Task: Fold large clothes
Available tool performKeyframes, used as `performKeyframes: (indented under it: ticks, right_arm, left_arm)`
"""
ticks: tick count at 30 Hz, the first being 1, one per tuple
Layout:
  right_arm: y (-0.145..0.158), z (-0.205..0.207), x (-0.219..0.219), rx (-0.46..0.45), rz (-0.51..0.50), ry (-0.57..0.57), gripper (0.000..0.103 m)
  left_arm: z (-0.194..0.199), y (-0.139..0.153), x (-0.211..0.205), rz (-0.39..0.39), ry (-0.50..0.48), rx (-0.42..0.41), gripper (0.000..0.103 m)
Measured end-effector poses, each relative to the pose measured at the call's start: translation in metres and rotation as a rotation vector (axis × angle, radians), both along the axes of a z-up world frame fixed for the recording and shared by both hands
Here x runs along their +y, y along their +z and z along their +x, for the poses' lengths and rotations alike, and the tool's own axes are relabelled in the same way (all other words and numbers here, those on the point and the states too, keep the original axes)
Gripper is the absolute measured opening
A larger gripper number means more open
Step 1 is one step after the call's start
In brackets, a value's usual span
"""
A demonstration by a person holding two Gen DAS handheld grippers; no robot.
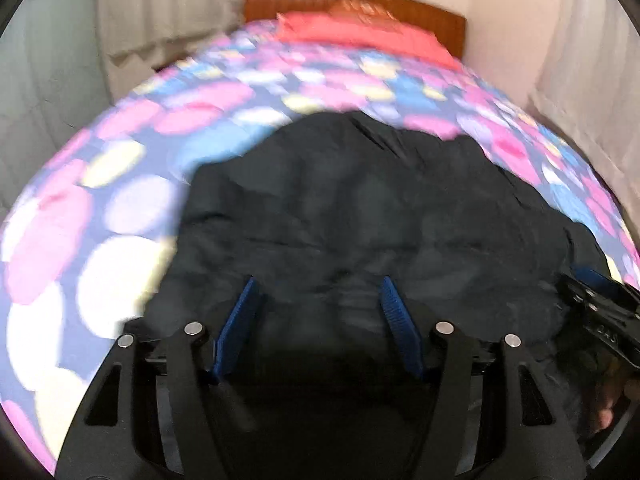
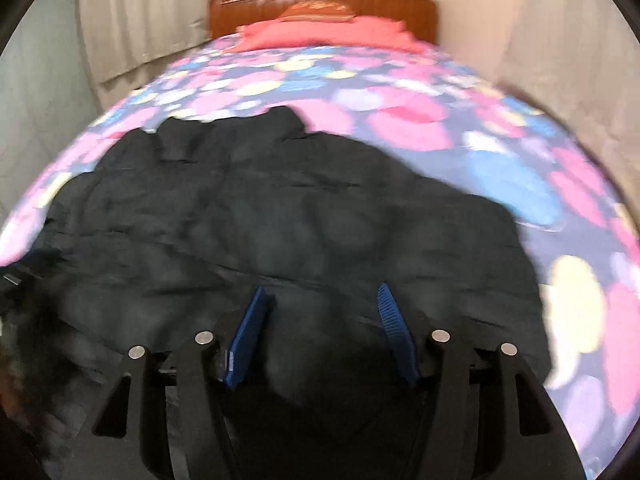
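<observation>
A black puffy jacket (image 1: pixel 360 208) lies spread on the bed, its collar end away from me. My left gripper (image 1: pixel 318 292) points down at its near edge. A thick bunch of the fabric fills the gap between the blue pads (image 1: pixel 240 320), so it is shut on the jacket. In the right wrist view the same jacket (image 2: pixel 280 208) lies ahead. My right gripper (image 2: pixel 322 300) holds a padded fold of it between its blue pads (image 2: pixel 394 324). The right gripper (image 1: pixel 600 312) also shows at the right edge of the left wrist view. Both views are blurred.
The bed has a quilt (image 1: pixel 120 200) with pink, blue and pale spots, a red pillow (image 2: pixel 320 32) and a wooden headboard (image 2: pixel 320 0) at the far end. Pale curtains (image 1: pixel 160 12) hang on the left and a wall (image 2: pixel 560 80) stands on the right. A hand (image 1: pixel 604 412) shows at lower right.
</observation>
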State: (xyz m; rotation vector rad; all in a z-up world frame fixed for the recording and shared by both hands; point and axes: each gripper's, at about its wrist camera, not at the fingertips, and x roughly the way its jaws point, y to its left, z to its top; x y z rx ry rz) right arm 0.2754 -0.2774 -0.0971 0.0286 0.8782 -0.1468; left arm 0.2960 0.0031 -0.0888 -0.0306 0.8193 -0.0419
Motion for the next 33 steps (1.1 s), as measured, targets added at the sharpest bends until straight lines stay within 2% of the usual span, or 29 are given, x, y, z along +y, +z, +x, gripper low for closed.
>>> performKeyframes:
  ticks: [1,2,3,4,6,7,10,12,13,19,25,28,33]
  right_arm:
    - [-0.008,0.001,-0.005,0.015,-0.007,-0.011,0.059]
    - [-0.019,0.004,-0.01,0.037,0.019,-0.008,0.06]
    - [-0.029,0.006,-0.015,0.035,0.053,-0.001,0.06]
    - [-0.03,0.008,-0.014,0.032,0.053,0.0,0.06]
    - [-0.026,0.009,-0.012,0.037,0.039,-0.001,0.06]
    - [-0.024,0.008,-0.013,0.036,0.045,-0.001,0.06]
    - [-0.009,-0.013,-0.024,0.01,0.1,-0.013,0.061]
    - [0.003,-0.035,-0.031,-0.02,0.099,-0.028,0.065]
    - [0.006,-0.041,-0.036,-0.027,0.092,-0.031,0.069]
    - [0.015,-0.12,-0.069,-0.028,0.096,-0.075,0.071]
    - [0.007,-0.199,-0.107,-0.001,0.121,-0.165,0.071]
    - [-0.004,-0.233,-0.128,0.033,0.171,-0.21,0.071]
    - [-0.018,-0.272,-0.144,0.053,0.255,-0.246,0.073]
  left_arm:
    - [0.002,-0.002,0.007,0.017,0.03,0.0,0.064]
    - [0.008,-0.013,0.016,0.023,0.058,0.039,0.064]
    - [0.017,-0.029,0.021,-0.001,0.039,0.109,0.064]
    - [0.021,-0.038,0.021,0.001,0.017,0.128,0.064]
    - [0.019,-0.038,0.013,0.079,0.001,0.091,0.064]
    - [0.017,-0.036,0.012,0.086,0.007,0.088,0.064]
    - [0.001,-0.025,0.018,0.034,0.017,0.075,0.064]
    - [-0.02,-0.016,0.022,0.027,0.015,0.053,0.065]
    - [-0.029,-0.012,0.025,0.027,0.015,0.047,0.07]
    - [-0.102,0.006,0.054,-0.027,0.036,0.028,0.075]
    - [-0.174,0.0,0.085,-0.063,0.111,0.049,0.078]
    - [-0.205,-0.005,0.1,-0.081,0.152,0.065,0.078]
    - [-0.248,-0.012,0.125,-0.193,0.227,0.084,0.078]
